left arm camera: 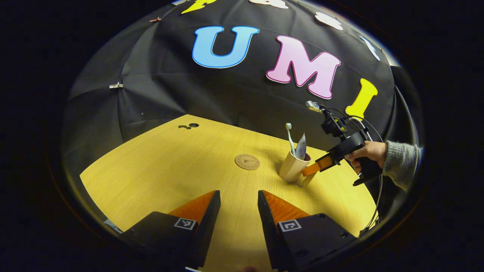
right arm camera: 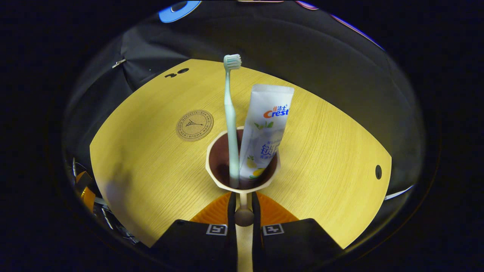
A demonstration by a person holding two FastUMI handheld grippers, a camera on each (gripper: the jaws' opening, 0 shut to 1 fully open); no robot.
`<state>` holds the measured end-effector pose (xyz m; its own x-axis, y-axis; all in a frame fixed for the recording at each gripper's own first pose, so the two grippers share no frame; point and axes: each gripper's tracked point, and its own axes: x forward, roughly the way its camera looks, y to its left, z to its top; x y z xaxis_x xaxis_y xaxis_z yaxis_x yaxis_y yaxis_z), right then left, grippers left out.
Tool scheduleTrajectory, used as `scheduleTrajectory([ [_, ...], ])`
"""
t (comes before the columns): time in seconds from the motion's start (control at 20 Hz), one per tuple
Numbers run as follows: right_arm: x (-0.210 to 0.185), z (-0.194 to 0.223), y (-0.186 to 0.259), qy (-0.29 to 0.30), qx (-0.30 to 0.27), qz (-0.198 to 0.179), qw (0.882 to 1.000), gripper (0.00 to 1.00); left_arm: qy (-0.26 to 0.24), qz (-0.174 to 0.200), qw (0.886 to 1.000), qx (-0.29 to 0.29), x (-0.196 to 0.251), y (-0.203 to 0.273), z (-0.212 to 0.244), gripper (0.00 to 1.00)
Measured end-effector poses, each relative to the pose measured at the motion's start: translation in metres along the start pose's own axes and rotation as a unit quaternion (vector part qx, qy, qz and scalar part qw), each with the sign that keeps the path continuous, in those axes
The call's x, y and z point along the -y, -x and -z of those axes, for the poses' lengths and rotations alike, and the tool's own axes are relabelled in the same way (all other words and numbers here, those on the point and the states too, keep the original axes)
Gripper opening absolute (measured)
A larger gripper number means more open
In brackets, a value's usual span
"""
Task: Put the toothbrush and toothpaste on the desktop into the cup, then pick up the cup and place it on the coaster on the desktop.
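A cream cup [left arm camera: 291, 168] stands right of centre on the wooden table [left arm camera: 170, 162], leaning slightly. A pale green toothbrush [left arm camera: 290, 138] and a white toothpaste tube [left arm camera: 301, 147] stick up out of it. In the right gripper view the cup [right arm camera: 211, 166] is straight ahead with the toothbrush [right arm camera: 230, 124] and toothpaste [right arm camera: 266, 124] inside, and my right gripper [right arm camera: 243, 196] is shut on the cup's handle. The left gripper view shows that right gripper [left arm camera: 307, 172] at the handle, held by a hand [left arm camera: 368, 151]. My left gripper [left arm camera: 239, 193] hangs open over the near table. The round cork coaster [left arm camera: 247, 161] [right arm camera: 194, 125] lies left of the cup.
Small black holes [left arm camera: 189, 126] mark the far table corner, and another hole [right arm camera: 378, 172] sits near the right edge. Cables trail from the right gripper. The booth's black cloth wall closes in behind the table. Part of the left gripper [right arm camera: 85, 189] shows at the table's left edge.
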<state>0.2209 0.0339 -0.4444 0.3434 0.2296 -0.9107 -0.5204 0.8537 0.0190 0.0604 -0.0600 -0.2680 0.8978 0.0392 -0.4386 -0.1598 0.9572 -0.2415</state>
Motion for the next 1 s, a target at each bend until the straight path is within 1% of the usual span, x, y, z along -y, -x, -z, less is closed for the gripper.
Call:
scheduleTrajectory([
  [0.05,-0.001,-0.001,-0.001,-0.005,0.009,0.001,1.0,0.14,0.0,0.002,1.0,-0.001,-0.001,0.0,0.0,0.64],
  [0.3,-0.003,-0.003,-0.002,-0.024,0.023,0.01,0.999,0.14,-0.002,0.007,1.0,-0.005,-0.015,-0.003,-0.002,0.65],
  [0.45,-0.011,-0.017,0.007,-0.033,0.041,0.008,0.999,0.14,0.0,0.011,1.0,-0.01,-0.023,-0.006,-0.004,0.64],
  [0.65,-0.032,-0.047,0.007,-0.035,0.061,0.0,0.998,0.14,0.0,0.015,1.0,-0.011,-0.037,-0.009,-0.011,0.64],
  [0.8,-0.056,-0.072,-0.003,-0.03,0.069,-0.012,0.997,0.14,0.003,0.013,1.0,-0.009,-0.051,-0.009,-0.017,0.64],
  [1.0,-0.086,-0.097,-0.023,-0.018,0.066,-0.024,0.997,0.14,0.005,-0.001,1.0,-0.006,-0.076,-0.006,-0.021,0.65],
])
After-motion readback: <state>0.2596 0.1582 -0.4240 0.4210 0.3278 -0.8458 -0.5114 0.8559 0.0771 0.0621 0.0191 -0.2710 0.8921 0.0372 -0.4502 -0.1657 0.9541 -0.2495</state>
